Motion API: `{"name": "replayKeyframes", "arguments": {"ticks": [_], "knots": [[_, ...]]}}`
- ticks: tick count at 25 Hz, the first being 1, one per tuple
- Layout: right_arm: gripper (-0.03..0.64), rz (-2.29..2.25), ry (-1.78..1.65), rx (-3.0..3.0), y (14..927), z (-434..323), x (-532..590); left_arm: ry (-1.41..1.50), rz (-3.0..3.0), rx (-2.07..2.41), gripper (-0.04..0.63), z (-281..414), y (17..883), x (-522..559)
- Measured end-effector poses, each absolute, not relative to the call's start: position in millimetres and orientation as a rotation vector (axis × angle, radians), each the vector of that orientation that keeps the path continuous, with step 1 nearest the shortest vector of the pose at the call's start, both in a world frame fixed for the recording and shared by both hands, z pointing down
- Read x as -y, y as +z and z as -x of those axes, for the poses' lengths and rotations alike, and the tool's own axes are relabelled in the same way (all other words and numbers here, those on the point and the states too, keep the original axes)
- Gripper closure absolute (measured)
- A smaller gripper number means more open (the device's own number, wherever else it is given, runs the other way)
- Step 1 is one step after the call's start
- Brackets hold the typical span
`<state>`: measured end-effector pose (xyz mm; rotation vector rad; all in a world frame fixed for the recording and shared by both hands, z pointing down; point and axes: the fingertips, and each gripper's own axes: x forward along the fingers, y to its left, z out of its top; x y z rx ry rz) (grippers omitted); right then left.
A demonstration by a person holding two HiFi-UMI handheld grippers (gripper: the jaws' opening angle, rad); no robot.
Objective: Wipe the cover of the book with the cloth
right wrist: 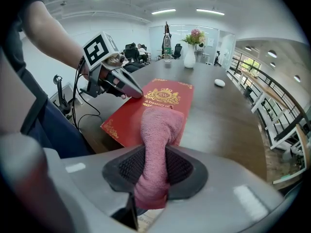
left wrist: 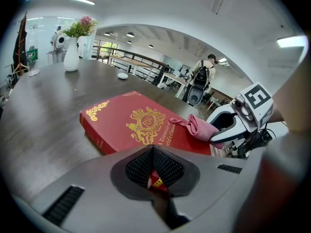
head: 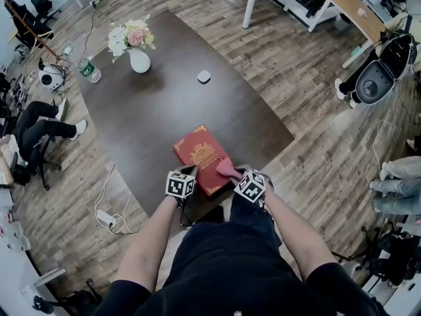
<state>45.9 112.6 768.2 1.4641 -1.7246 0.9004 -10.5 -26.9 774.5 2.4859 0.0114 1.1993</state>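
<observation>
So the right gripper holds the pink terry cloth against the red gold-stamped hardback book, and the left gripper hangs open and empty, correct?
No. The left gripper view shows the left gripper shut on the near corner of the red gold-stamped hardback book. The right gripper does hold the pink terry cloth against the cover.

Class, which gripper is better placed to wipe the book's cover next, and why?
Right. The right gripper is shut on the cloth, whose end rests on the book. The left gripper is clamped on the book's near edge, likely steadying it.
</observation>
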Motion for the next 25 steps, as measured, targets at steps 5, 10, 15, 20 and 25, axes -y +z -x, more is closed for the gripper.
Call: {"name": "replayKeyframes", "arguments": {"ticks": [5,10,15,20,25], "knots": [[0.499,-1.499,0.909,1.691,767.0,-57.3,-117.5,1.193,-2.486,-0.006,0.601,11.4,774.4,27.1],[0.499,-1.532,0.92,1.66,768.0,-72.2,-126.5,1.189,-2.482,0.021,0.601,9.9,774.7,25.5],[0.499,-1.559,0.922,1.607,766.9,-91.1,-137.7,1.184,-2.477,0.069,0.601,11.1,773.8,26.9],[0.499,-1.661,0.949,1.608,753.2,-114.5,-151.3,1.169,-2.477,0.164,0.601,21.5,770.7,24.5],[0.5,-1.715,0.893,1.695,718.9,-129.8,-157.7,1.078,-2.484,0.316,0.601,27.8,748.9,10.6]]}}
